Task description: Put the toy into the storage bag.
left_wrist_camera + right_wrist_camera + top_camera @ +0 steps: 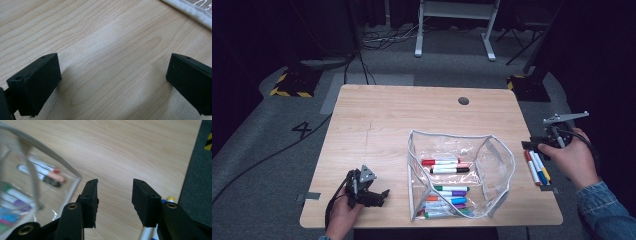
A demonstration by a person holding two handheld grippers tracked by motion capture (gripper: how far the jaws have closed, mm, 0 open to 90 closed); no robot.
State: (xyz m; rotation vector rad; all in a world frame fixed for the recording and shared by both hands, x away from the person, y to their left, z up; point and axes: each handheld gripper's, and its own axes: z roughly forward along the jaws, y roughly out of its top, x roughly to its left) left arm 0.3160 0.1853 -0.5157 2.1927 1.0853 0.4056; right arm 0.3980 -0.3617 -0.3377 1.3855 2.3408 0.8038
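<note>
Hovering right gripper [113, 202] fingers apart over markers [537, 168] partly hidden, left gripper [113, 82] fingers apart.

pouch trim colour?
White trim around the clear pouch; clearest in the high view.

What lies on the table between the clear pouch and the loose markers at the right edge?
Only bare wood lies between the clear pouch and the loose markers, as the high view shows.

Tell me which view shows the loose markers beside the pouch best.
The high view: the loose coloured markers lie whole, side by side, at the wooden table's right edge. The right gripper view catches just their tips behind one jaw. The left gripper view gives bare wood and pouch trim.
</note>
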